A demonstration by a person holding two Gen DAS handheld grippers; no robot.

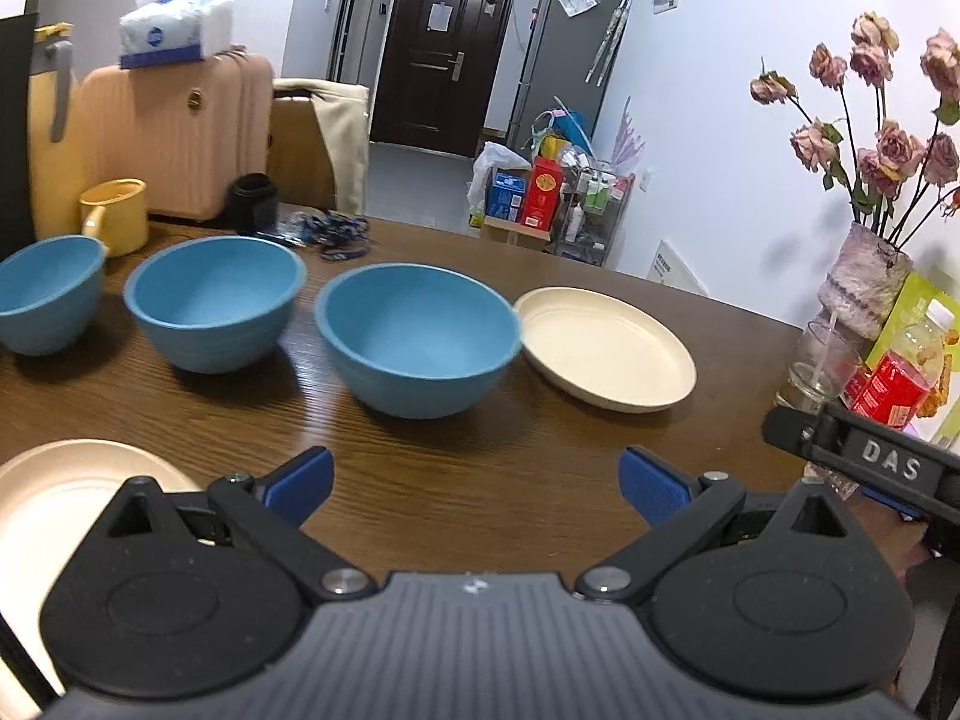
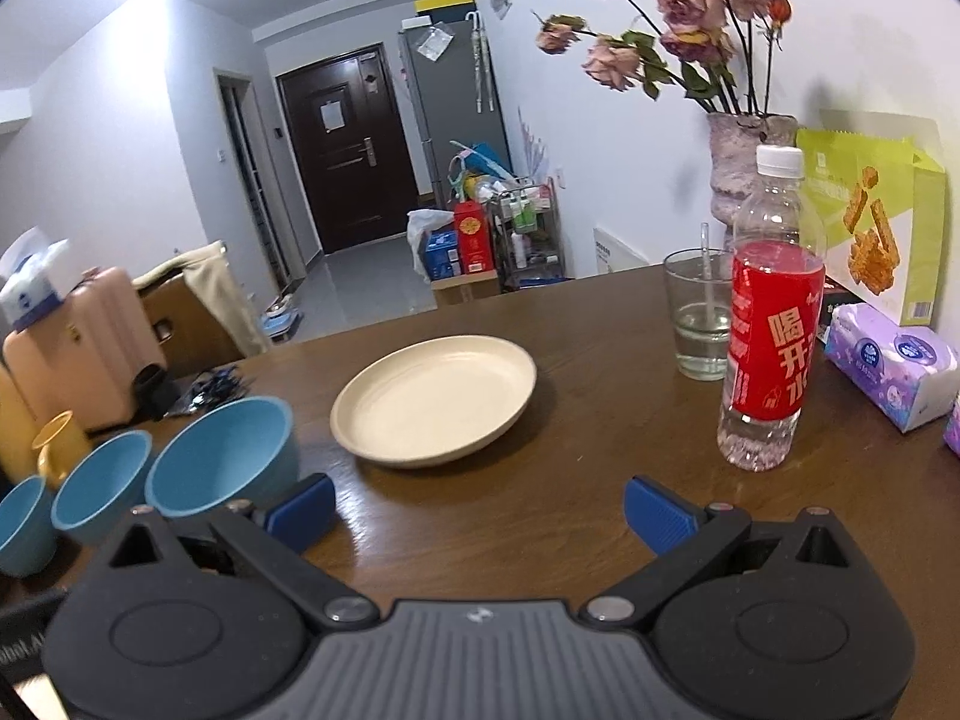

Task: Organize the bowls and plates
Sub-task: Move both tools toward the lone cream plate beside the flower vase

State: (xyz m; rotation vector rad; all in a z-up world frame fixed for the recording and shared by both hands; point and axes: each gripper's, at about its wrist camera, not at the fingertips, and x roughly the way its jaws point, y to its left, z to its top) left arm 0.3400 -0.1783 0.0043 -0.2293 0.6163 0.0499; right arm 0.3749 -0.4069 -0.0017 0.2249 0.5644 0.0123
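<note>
Three blue bowls stand in a row on the brown table: a left one [image 1: 45,294], a middle one [image 1: 216,303] and a right one [image 1: 417,339]. A cream plate [image 1: 606,348] lies right of them, and a second cream plate [image 1: 54,498] lies near the left gripper's left finger. My left gripper [image 1: 477,483] is open and empty, above the table in front of the right bowl. My right gripper [image 2: 480,513] is open and empty, in front of the cream plate [image 2: 435,399]; the three bowls [image 2: 222,459] sit to its left. Part of the right gripper [image 1: 870,456] shows at the right edge.
A water bottle with a red label [image 2: 768,354], a glass [image 2: 699,315], a flower vase [image 2: 747,162], a snack bag [image 2: 870,216] and tissue packs [image 2: 894,366] stand at the table's right. A yellow mug [image 1: 117,216] and a pink suitcase [image 1: 180,132] are at the far left.
</note>
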